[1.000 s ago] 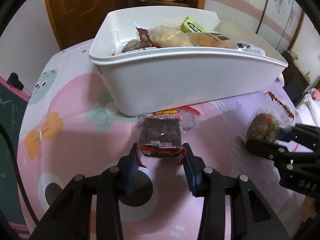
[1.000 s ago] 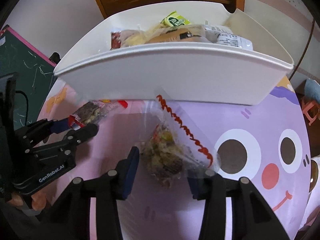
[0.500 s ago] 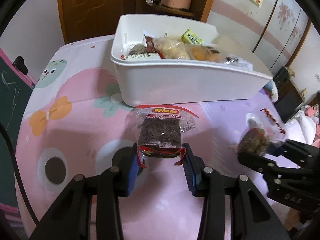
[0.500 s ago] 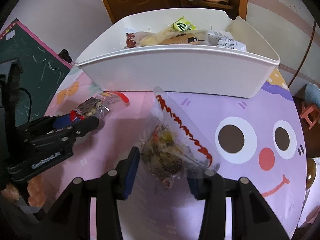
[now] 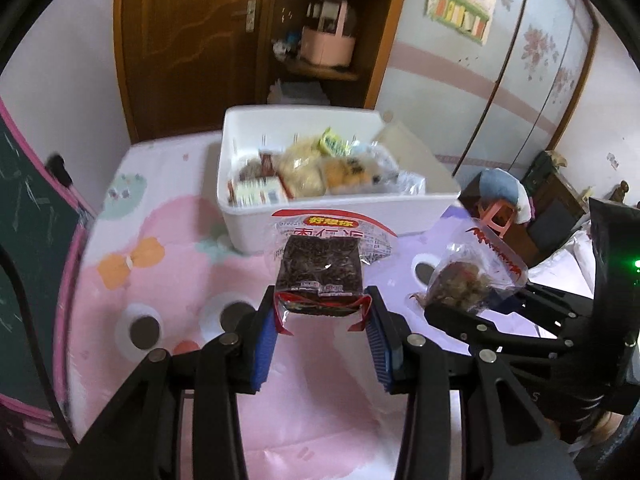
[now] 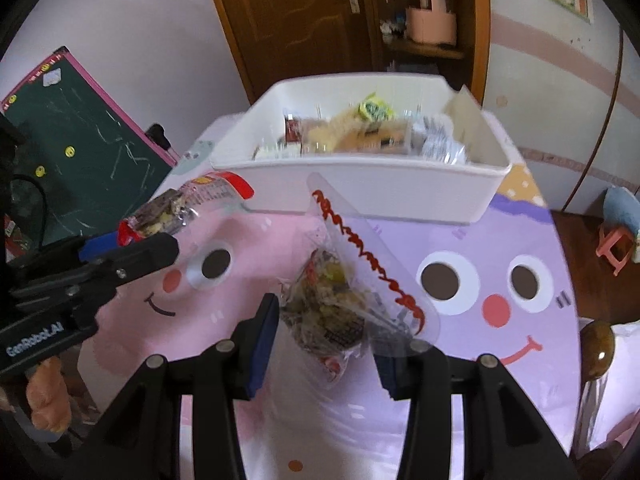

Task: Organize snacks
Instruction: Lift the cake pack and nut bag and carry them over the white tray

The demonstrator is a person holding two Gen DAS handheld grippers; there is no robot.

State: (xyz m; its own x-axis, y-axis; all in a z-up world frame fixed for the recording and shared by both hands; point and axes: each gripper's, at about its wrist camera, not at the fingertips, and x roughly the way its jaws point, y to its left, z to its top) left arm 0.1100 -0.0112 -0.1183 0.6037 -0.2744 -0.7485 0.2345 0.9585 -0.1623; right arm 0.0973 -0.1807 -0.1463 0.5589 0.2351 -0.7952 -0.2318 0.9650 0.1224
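Cake packet (image 5: 320,276) between fingers (image 5: 264,340), lifted

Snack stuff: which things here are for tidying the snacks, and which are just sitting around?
For the job:
- dark brown snack cake in a red-edged clear wrapper, held in the left gripper
- clear bag of mixed nuts with a red zigzag edge, held in the right gripper
- white plastic bin with snacks inside

Just around:
- green chalkboard with a pink frame
- pink basket on the shelf
- cartoon tablecloth

The far snacks (image 6: 360,132) in the white bin (image 6: 372,184), beyond the fingers, are blurring; their labels are staying unreadable.
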